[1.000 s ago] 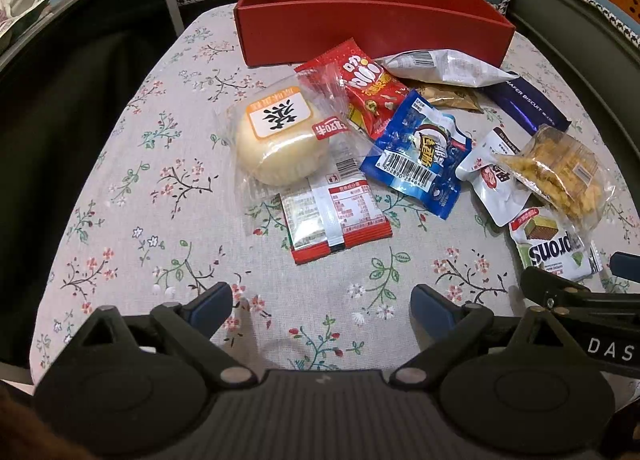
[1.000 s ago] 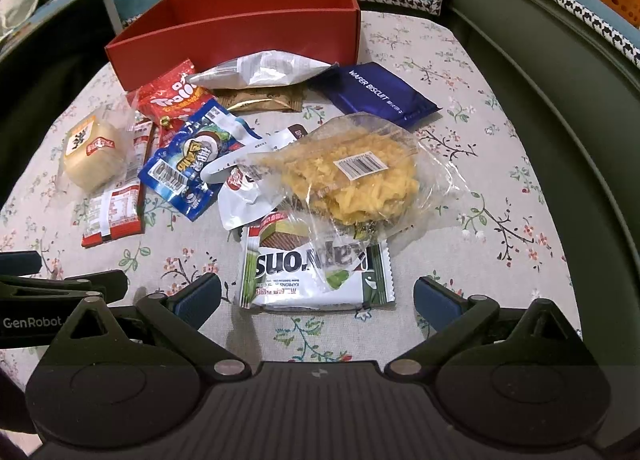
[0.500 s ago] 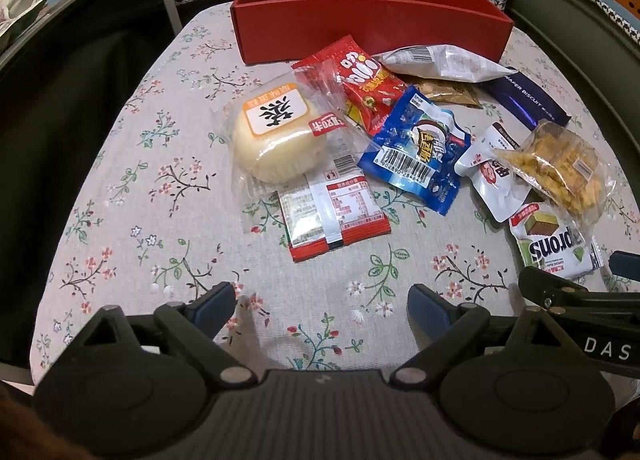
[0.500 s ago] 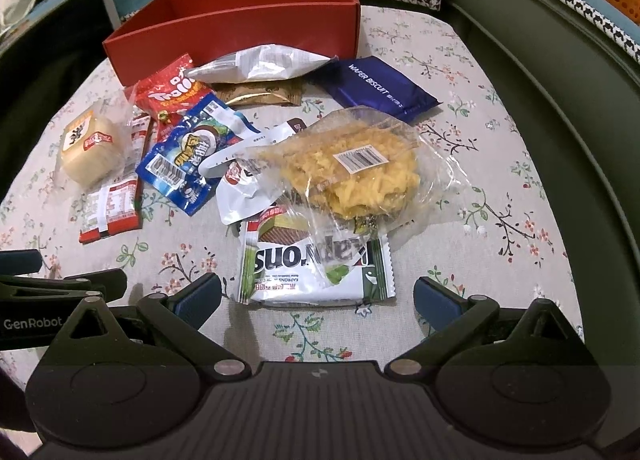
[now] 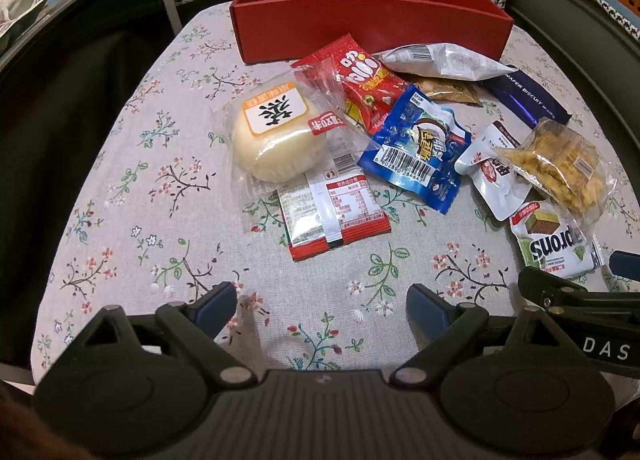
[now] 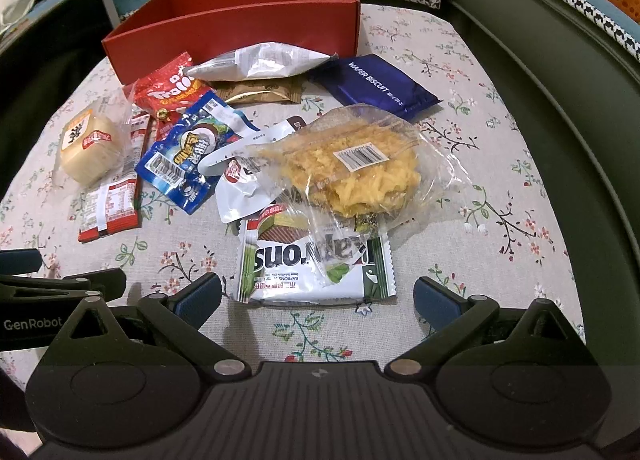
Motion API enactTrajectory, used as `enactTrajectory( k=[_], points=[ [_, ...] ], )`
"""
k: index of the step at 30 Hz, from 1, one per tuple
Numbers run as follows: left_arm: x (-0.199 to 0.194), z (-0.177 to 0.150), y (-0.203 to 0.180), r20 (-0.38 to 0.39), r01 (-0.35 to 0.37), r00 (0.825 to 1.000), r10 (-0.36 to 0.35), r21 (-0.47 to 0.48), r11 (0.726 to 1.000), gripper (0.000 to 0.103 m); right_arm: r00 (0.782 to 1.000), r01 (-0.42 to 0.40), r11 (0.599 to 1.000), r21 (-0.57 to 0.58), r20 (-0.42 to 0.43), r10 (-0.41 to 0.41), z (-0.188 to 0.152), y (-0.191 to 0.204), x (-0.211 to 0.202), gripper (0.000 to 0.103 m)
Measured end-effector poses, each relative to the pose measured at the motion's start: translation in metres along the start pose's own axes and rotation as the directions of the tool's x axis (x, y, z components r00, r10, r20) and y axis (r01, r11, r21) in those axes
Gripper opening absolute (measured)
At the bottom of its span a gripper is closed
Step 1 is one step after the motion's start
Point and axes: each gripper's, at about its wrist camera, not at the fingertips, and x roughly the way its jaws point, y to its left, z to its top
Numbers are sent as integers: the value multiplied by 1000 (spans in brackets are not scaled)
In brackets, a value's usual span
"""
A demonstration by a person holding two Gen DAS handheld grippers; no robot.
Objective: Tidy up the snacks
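Several snack packets lie on the floral cloth in front of an empty red box [image 5: 360,20] [image 6: 240,28]. Among them are a wrapped round bun [image 5: 276,140] [image 6: 90,150], a red candy bag [image 5: 364,88], a blue packet [image 5: 420,148] [image 6: 188,156], a red-edged flat packet [image 5: 332,216], a clear bag of yellow crisps [image 6: 356,172] [image 5: 560,172] and a green wafer packet [image 6: 316,264] [image 5: 556,244]. My left gripper [image 5: 322,306] hangs open, short of the red-edged packet. My right gripper [image 6: 318,298] is open, its fingers on either side of the wafer packet's near edge.
A dark blue wafer biscuit pack [image 6: 380,88], a silver bag [image 6: 260,62] and a gold packet [image 6: 260,94] lie near the box. A green padded rim [image 6: 560,120] borders the cloth on the right; a dark drop [image 5: 48,140] lies to the left.
Both grippers have eased a little forward toward the snacks; the packets sit slightly nearer in both views. Nothing was picked up and both stay open.
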Motion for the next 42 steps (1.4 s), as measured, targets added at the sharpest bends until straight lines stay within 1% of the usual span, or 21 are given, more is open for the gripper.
enactTrajectory(
  k=[34,37,42],
  points=[
    [1,-1,2,-7,0,1000,0,2,1000,103,1000,-2,1000,5,-8,2,-1,0,1,103],
    [-1,1,4,5,0,1000,0,-3,1000,103,1000,-12,1000,4,-2,12,2,0,0,103],
    [-1,5,4,0,-9,1000,9,-7,1000,103,1000,-17,1000,-3,-2,17,6,3,0,103]
  ],
)
